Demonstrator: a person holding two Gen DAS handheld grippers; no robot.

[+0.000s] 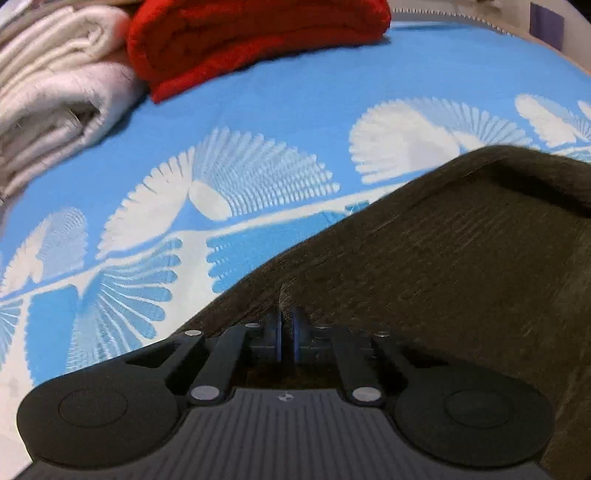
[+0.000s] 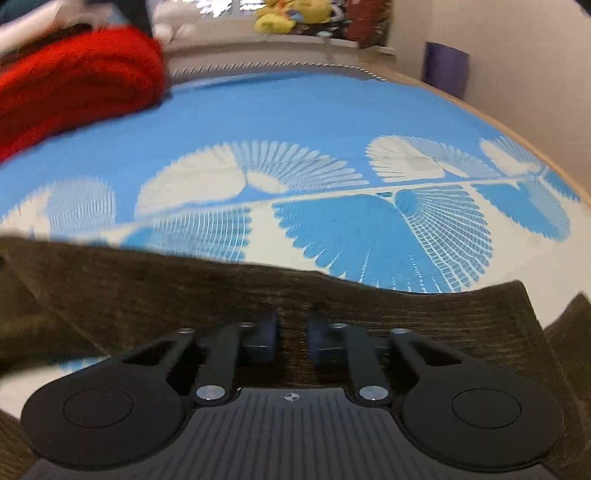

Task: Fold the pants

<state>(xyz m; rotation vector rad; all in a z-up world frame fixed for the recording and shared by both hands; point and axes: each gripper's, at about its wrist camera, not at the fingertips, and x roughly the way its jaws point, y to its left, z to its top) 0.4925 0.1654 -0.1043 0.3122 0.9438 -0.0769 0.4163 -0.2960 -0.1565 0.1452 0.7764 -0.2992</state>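
Dark brown pants (image 1: 443, 258) lie on a blue bedspread with white fan patterns (image 1: 295, 110). In the left wrist view they fill the lower right, with a folded edge at the upper right. My left gripper (image 1: 286, 325) is shut, its blue pads pinching a small ridge of the pants' fabric near their left edge. In the right wrist view the pants (image 2: 147, 288) stretch across the lower half. There my right gripper (image 2: 293, 332) sits low on the cloth near its far edge, with the jaws drawn close and brown fabric filling the narrow gap between them.
A folded red blanket (image 1: 240, 40) and a stack of folded white towels (image 1: 55, 85) sit at the far left of the bed. The red blanket (image 2: 74, 81) also shows in the right wrist view. Yellow plush toys (image 2: 288, 14) line the headboard, and the bed's wooden edge (image 2: 517, 129) runs along the right.
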